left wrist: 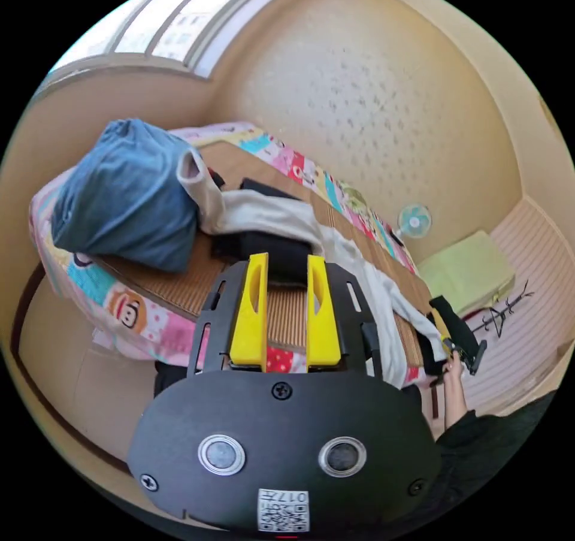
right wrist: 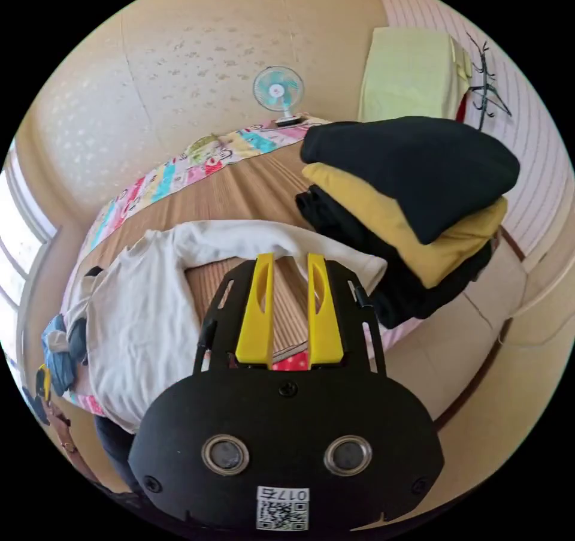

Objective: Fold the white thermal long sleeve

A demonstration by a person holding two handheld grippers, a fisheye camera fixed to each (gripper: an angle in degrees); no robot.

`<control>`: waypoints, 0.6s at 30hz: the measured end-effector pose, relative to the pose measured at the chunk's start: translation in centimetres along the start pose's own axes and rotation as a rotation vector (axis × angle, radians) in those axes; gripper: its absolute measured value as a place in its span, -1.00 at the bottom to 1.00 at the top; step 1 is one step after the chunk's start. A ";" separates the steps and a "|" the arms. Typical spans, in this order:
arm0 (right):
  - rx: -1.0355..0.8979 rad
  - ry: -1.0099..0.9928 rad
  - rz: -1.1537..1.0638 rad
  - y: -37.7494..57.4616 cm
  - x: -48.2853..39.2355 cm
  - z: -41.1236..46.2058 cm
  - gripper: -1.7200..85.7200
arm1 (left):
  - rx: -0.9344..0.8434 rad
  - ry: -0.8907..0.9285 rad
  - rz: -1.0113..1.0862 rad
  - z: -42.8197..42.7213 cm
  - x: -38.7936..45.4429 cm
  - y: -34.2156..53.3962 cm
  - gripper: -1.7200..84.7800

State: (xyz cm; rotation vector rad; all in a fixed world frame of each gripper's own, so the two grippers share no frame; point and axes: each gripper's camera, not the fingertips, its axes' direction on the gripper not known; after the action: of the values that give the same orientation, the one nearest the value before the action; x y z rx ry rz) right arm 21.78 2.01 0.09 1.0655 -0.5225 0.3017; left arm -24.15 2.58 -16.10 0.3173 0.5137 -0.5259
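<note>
On the mat [right wrist: 251,196], white thermal long sleeve [right wrist: 144,307], no legible brand

Folded dark-and-yellow stack [right wrist: 413,205] – small fan [right wrist: 277,90] behind it.

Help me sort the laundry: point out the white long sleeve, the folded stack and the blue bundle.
white long sleeve [right wrist: 141,313]: right gripper view, on its spread body.
folded stack [right wrist: 419,169]: right gripper view, on the black top garment.
blue bundle [left wrist: 129,196]: left gripper view, on its middle.
</note>
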 end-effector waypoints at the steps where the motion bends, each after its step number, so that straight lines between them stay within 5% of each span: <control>1: -0.061 -0.080 -0.087 1.8 -2.8 1.1 -0.73 | -0.104 0.035 0.023 3.0 0.9 0.9 -0.70; 5: -0.294 -0.309 -0.372 8.2 -11.3 5.6 -0.74 | -0.306 -0.091 0.152 9.2 3.1 2.8 -0.71; 9: -0.263 -0.163 -0.488 13.1 -13.6 4.5 -0.80 | -0.340 -0.189 0.375 8.7 4.3 4.3 -0.84; 14: -0.362 -0.073 -0.511 17.8 -12.9 -0.7 -0.90 | -0.455 -0.124 0.258 6.7 1.9 8.8 -0.90; 18: -0.401 -0.073 -0.385 18.9 -12.4 -4.0 -0.91 | -0.275 -0.144 0.084 1.1 -1.5 9.2 -0.95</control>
State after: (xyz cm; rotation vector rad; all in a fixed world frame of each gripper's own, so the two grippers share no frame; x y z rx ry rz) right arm 3.37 14.47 5.99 0.7654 -0.4096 -0.1772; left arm -19.78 10.25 -12.90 0.0373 0.4251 -0.3868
